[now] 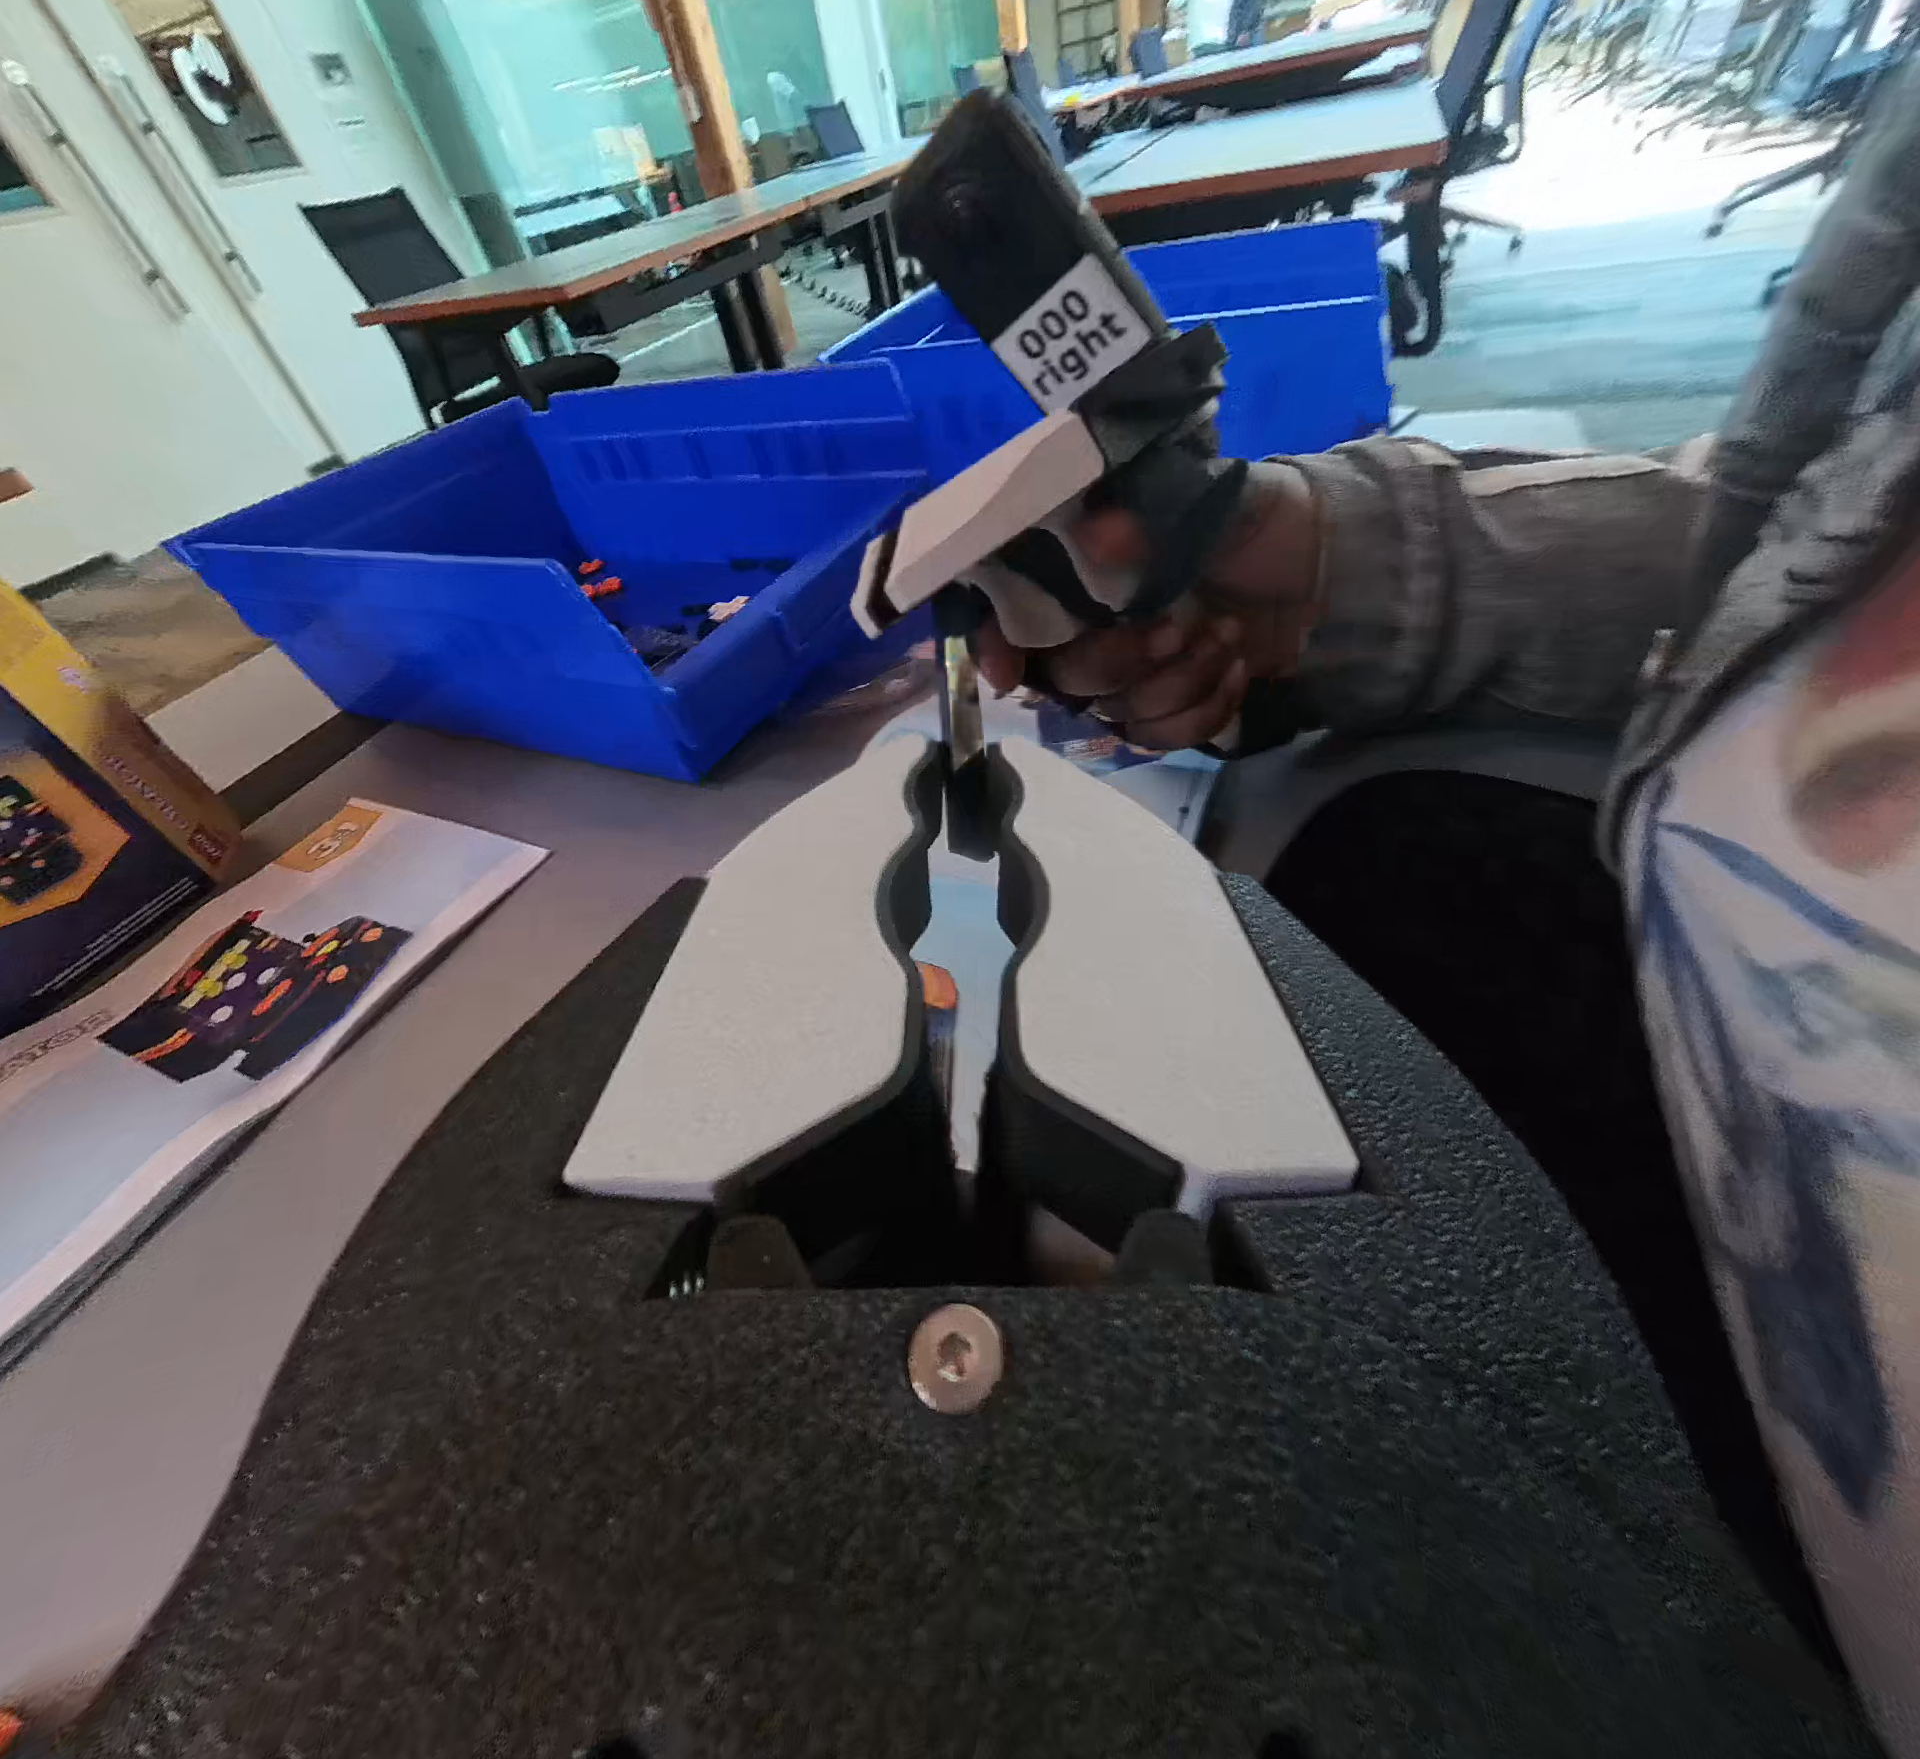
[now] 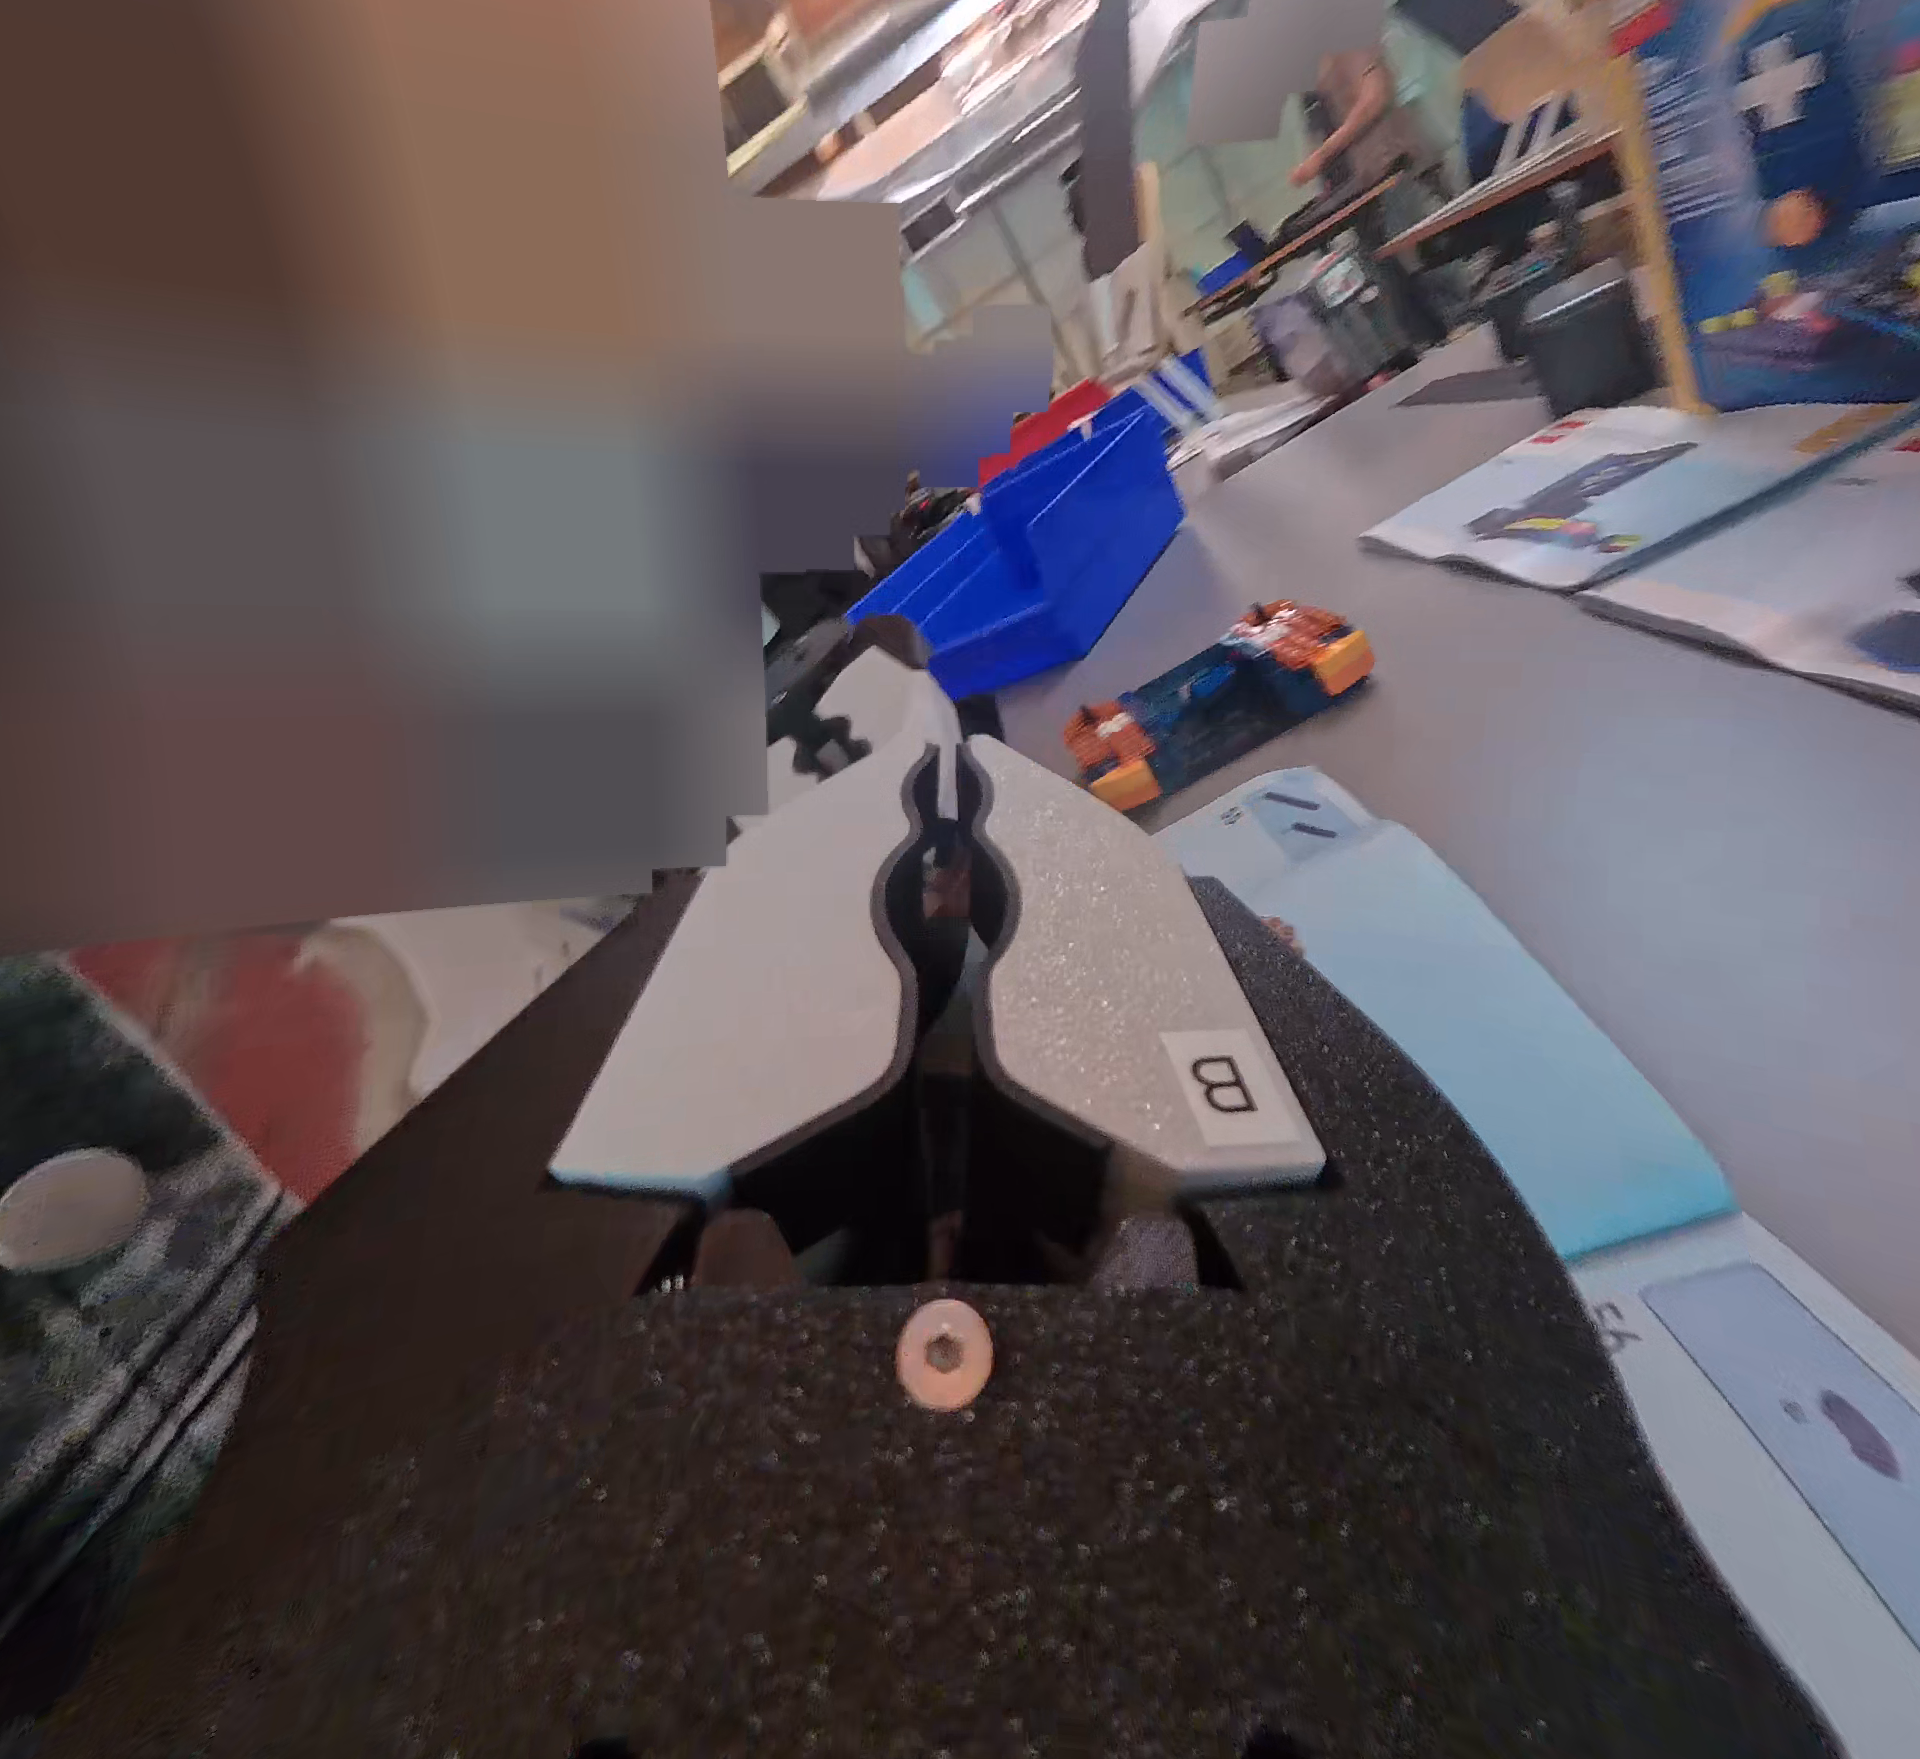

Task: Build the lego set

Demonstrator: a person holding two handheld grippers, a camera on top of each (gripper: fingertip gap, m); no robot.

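In the left wrist view my left gripper [image 1: 961, 764] is shut on the lower end of a thin dark blue piece [image 1: 958, 722] that stands upright above the grey table [image 1: 582, 836]. My right gripper [image 1: 883, 587], held in a person's hand [image 1: 1164, 660], comes down from above and grips the piece's upper end. In the right wrist view my right gripper [image 2: 951, 769] is shut, with a thin sliver of the piece [image 2: 948, 800] showing between its tips. One finger of the left gripper [image 2: 894, 686] lies just beyond them.
Two blue bins [image 1: 468, 608] [image 1: 1278, 338] stand behind, one holding small bricks. A booklet [image 1: 208, 971] and a box [image 1: 83, 826] lie at the left. In the right wrist view a dark blue and orange brick model [image 2: 1226, 701], open booklets [image 2: 1621, 504] and a box [image 2: 1787, 151] sit on the table. My two grippers' fingertips are within a few centimetres of each other.
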